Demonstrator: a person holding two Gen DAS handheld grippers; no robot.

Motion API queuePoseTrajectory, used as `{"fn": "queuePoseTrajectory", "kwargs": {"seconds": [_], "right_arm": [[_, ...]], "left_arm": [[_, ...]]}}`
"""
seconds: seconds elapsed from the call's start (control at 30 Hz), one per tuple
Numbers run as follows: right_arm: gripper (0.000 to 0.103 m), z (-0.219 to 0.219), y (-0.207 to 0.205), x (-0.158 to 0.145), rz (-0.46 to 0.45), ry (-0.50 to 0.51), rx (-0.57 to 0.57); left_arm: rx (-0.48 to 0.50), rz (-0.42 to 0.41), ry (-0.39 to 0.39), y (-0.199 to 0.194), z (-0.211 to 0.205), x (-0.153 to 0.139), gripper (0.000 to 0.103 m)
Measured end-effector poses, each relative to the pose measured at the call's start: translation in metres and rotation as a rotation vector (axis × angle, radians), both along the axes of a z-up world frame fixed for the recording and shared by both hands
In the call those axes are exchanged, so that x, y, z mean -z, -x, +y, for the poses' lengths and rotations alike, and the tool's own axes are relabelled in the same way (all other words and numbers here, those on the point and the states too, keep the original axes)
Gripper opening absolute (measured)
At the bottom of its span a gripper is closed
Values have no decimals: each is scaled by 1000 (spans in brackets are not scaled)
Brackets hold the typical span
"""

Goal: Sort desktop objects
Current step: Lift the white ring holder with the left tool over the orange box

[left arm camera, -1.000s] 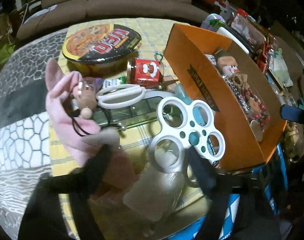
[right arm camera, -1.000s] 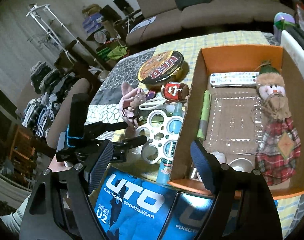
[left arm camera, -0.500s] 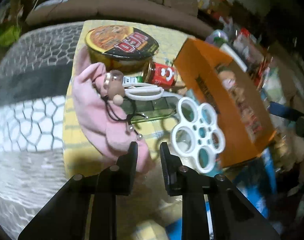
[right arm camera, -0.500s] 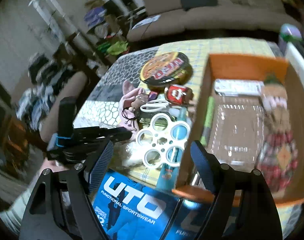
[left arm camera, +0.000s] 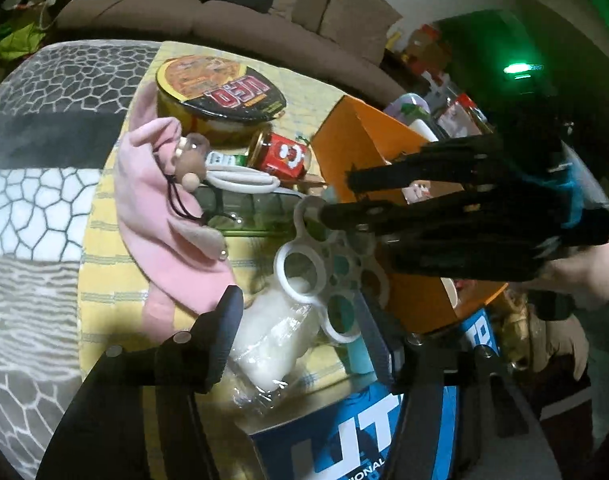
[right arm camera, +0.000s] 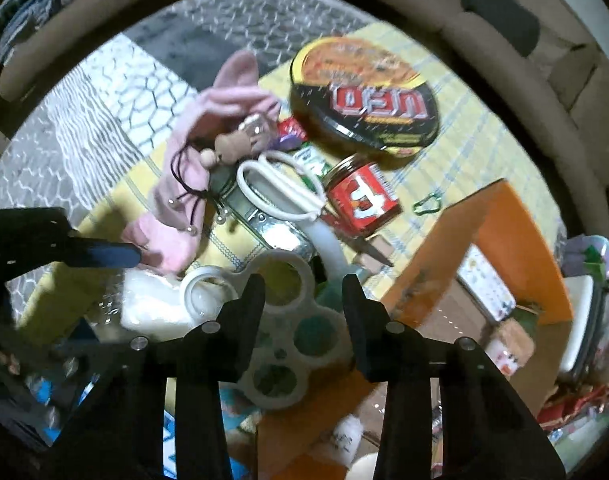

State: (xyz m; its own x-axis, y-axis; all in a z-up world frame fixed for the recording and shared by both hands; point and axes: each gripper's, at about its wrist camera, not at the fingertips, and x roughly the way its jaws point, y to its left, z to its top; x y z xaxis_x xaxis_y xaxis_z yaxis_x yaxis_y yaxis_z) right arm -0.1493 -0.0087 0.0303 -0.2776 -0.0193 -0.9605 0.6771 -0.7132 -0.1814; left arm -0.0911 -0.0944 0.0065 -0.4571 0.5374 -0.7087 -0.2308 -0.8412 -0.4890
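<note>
the right gripper (right arm camera: 302, 300) has swung over the white ring holder (right arm camera: 280, 332), open, while the left gripper (left arm camera: 300, 320) opened again.

Left tongs (left arm camera: 300, 320): jaws spread wide, nothing between the pads, pointing forward and down.
Right tongs (right arm camera: 302, 296): jaws parted, nothing gripped, angled downward.
Relation: right tongs reach across ahead of the left tongs.

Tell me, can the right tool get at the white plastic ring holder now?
Probably yes. The right tool is open just above the white ring holder, with nothing between them. The left tool is open close by, over the clear bag.
</note>
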Motion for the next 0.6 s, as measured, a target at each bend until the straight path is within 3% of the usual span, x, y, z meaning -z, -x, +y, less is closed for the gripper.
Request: {"fn": "queuePoseTrajectory", "kwargs": {"seconds": [0.13,0.23,0.3,0.33,0.6], "right_arm": [[36,-6,6,23,-30,-55,-7],[29,-9,10,33,-29,-63,2],[12,-9,11,34,-37,-37,17],[11,-8,10,33,-30,-28,23],[11,2,1,3,49,68,72]], "left_arm": [[13,-4,16,2,3,3,60],[14,2,52,2,6,4,60],[13,10,87,2,8,4,61],[13,13,99,2,9,4,62],[4,12,125,2,9,4,63]]}}
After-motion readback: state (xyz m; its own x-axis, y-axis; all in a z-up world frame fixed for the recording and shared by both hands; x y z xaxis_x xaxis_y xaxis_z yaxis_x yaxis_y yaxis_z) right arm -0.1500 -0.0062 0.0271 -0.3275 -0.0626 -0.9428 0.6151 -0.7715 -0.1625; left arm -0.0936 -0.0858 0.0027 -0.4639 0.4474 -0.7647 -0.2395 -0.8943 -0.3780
